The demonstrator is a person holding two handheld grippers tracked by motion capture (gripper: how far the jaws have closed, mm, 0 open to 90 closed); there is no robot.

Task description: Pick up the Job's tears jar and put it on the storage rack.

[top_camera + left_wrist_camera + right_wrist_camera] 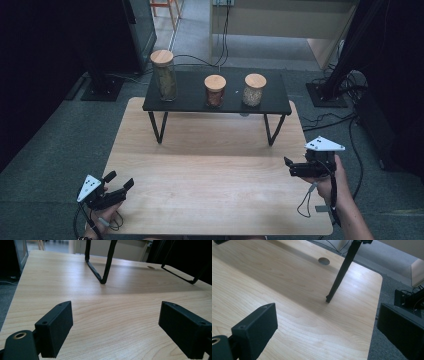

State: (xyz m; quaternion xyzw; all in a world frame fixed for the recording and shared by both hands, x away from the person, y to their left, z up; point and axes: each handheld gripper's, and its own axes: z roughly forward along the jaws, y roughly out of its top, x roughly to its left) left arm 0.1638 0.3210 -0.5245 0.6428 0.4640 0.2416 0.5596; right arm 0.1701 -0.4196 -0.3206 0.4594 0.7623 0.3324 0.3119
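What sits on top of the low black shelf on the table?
Three glass jars with round wooden lids: a tall one at left, two shorter. Their contents are too small to identify.

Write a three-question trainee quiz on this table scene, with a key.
1. How many jars stand on the black shelf?
2. True or false: the left gripper holds a jar.
3. Which jar is tallest: A the left jar, B the middle jar, C the right jar?

Key
1. Three, each with a wooden lid.
2. False; its jaws stand open over the bare wooden table, as do those of the right gripper.
3. A.
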